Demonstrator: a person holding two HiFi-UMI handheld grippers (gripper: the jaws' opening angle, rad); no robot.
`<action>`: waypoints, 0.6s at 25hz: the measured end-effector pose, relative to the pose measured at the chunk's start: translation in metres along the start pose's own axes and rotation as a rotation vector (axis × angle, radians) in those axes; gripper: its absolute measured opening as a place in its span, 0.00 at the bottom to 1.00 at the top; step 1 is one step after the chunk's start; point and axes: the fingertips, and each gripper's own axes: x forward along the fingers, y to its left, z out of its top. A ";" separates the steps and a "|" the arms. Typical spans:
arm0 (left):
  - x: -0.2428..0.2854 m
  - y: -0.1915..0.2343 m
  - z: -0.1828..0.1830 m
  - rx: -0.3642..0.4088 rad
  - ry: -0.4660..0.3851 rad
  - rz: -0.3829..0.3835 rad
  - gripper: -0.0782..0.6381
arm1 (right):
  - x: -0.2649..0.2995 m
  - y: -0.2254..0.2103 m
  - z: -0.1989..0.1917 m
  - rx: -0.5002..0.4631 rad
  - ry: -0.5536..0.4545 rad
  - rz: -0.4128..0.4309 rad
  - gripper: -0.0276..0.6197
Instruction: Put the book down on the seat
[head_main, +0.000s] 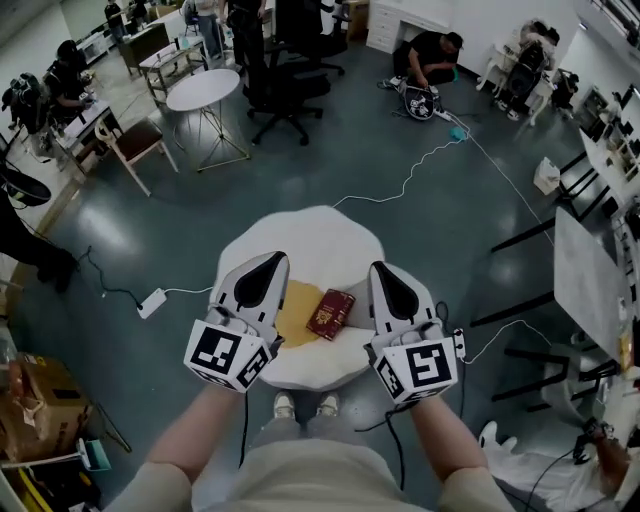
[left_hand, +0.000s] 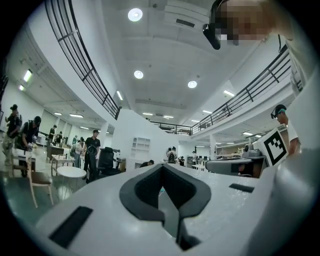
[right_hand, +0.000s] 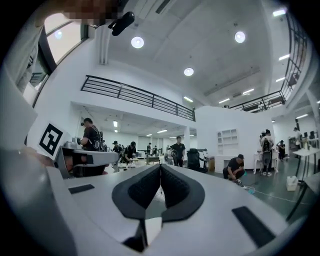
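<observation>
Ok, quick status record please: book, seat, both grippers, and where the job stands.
book: dark red, lying flat on the seat, free of both grippers
seat: white, round, with a yellow patch at the book's left edge
left gripper: jaws together, empty, held above the seat to the book's left
right gripper: jaws together, empty, held above the seat to the book's right
job: book looks placed
</observation>
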 end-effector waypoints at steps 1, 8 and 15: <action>-0.006 -0.003 0.012 0.013 -0.009 0.003 0.12 | -0.007 0.002 0.012 -0.008 -0.011 0.002 0.05; -0.055 -0.024 0.073 0.144 -0.089 0.016 0.12 | -0.043 0.037 0.057 -0.069 -0.068 0.032 0.05; -0.084 -0.033 0.071 0.150 -0.079 0.064 0.12 | -0.059 0.059 0.059 -0.061 -0.091 0.065 0.05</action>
